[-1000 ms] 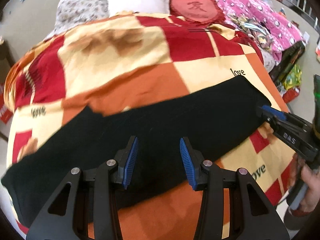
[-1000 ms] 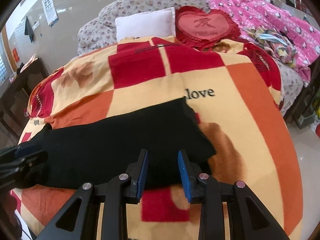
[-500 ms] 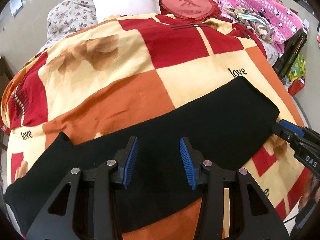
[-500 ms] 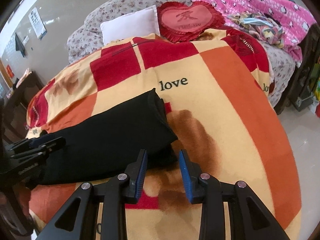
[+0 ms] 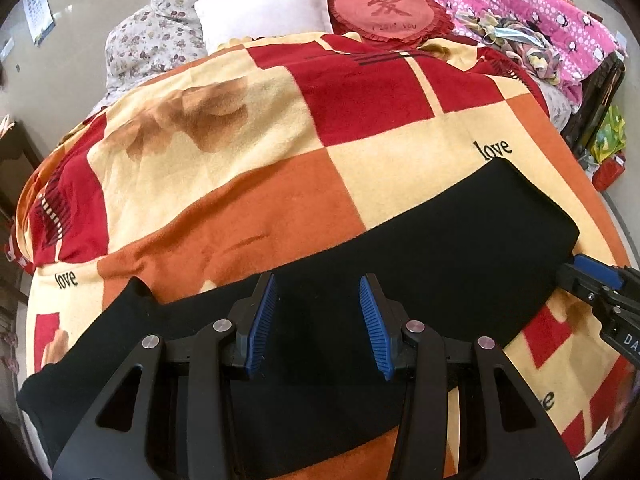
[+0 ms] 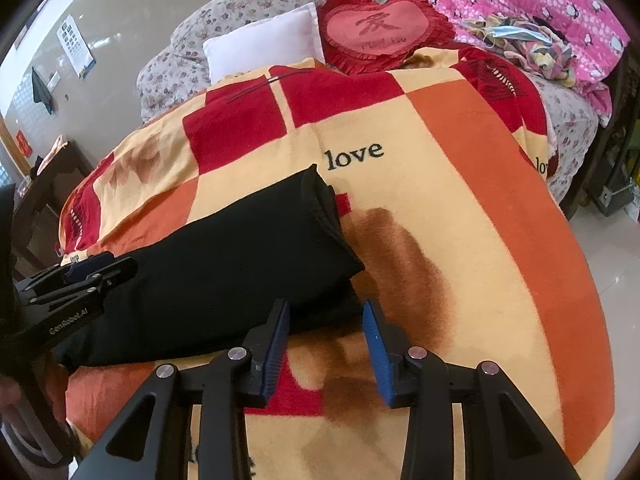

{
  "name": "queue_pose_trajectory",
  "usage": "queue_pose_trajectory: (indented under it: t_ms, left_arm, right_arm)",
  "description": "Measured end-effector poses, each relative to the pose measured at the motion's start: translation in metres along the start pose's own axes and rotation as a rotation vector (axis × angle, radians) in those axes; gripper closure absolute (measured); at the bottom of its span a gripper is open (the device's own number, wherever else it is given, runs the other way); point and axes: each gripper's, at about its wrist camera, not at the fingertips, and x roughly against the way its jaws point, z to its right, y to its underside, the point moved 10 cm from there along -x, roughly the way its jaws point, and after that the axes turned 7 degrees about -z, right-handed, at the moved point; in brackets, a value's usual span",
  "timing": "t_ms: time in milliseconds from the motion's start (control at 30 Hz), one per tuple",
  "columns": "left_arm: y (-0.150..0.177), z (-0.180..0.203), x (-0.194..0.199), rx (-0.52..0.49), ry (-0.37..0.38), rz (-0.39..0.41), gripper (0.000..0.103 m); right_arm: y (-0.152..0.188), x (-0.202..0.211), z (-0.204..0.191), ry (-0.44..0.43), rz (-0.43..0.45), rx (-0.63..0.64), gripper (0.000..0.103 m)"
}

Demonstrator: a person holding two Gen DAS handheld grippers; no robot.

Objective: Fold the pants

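Black pants (image 5: 420, 264) lie folded lengthwise as a long band across the near part of a checked red, orange and cream blanket (image 5: 280, 152) on the bed. My left gripper (image 5: 318, 324) is open and empty, hovering over the middle of the band. My right gripper (image 6: 325, 336) is open and empty at the near corner of the pants' right end (image 6: 256, 264), where stacked layers show. The right gripper also shows at the right edge of the left wrist view (image 5: 600, 288); the left gripper shows at the left of the right wrist view (image 6: 76, 280).
A white pillow (image 5: 264, 8) and a red heart cushion (image 5: 384, 8) lie at the head of the bed. A pink quilt (image 5: 540, 20) with loose clothes is at the far right. Dark furniture (image 6: 44, 184) stands left of the bed; tiled floor (image 6: 612, 264) is on the right.
Both grippers have pulled back from the pants. The right gripper has shifted right, so the pants' end now sits left of its fingers. Both stayed open.
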Motion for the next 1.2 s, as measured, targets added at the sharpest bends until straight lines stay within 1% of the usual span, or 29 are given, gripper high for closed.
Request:
queue_pose_trajectory:
  t_ms: [100, 200, 333, 467, 600, 700, 767, 800, 933, 967, 1000, 1033, 1133, 1200]
  left_arm:
    - [-0.002, 0.003, -0.004, -0.004, 0.026, -0.018, 0.060]
    - [-0.010, 0.014, -0.011, -0.007, 0.116, -0.056, 0.060]
    - [-0.026, 0.035, -0.021, -0.048, 0.200, -0.090, 0.060]
    - [-0.046, 0.059, -0.029, -0.091, 0.261, -0.107, 0.060]
    - [-0.061, 0.085, -0.044, -0.138, 0.294, -0.142, 0.060]
    - [-0.072, 0.103, -0.048, -0.176, 0.337, -0.154, 0.060]
    - [-0.077, 0.115, -0.054, -0.204, 0.370, -0.185, 0.050]
    - [-0.079, 0.117, -0.056, -0.203, 0.375, -0.187, 0.045]
    - [-0.085, 0.128, -0.060, -0.230, 0.380, -0.176, 0.041]
    - [-0.086, 0.132, -0.060, -0.239, 0.389, -0.179, 0.038]
    - [-0.086, 0.137, -0.060, -0.252, 0.405, -0.185, 0.029]
    - [-0.085, 0.139, -0.059, -0.261, 0.413, -0.185, 0.025]
    - [-0.084, 0.149, -0.058, -0.303, 0.411, -0.174, 0.020]
    - [-0.085, 0.158, -0.058, -0.326, 0.425, -0.175, 0.018]
  right_arm:
    - [0.001, 0.000, 0.000, -0.027, -0.005, -0.012, 0.064]
    - [0.001, 0.000, 0.000, -0.073, -0.001, -0.029, 0.061]
    - [0.003, -0.001, 0.002, -0.119, 0.006, -0.050, 0.060]
    - [0.002, -0.005, -0.002, -0.162, 0.024, -0.047, 0.056]
    - [-0.002, -0.007, -0.005, -0.196, 0.043, -0.057, 0.055]
    - [0.000, -0.006, -0.006, -0.220, 0.036, -0.060, 0.055]
    - [0.002, -0.004, -0.003, -0.257, 0.028, -0.083, 0.055]
    - [0.003, -0.003, -0.002, -0.275, 0.029, -0.095, 0.055]
    - [0.000, -0.004, -0.002, -0.298, 0.049, -0.111, 0.054]
    - [-0.002, -0.006, -0.003, -0.303, 0.056, -0.111, 0.053]
    - [-0.004, -0.007, -0.005, -0.307, 0.066, -0.111, 0.053]
    - [-0.005, -0.008, -0.007, -0.306, 0.071, -0.107, 0.052]
    - [-0.007, -0.010, -0.012, -0.292, 0.079, -0.075, 0.052]
    - [-0.007, -0.011, -0.013, -0.299, 0.083, -0.079, 0.052]
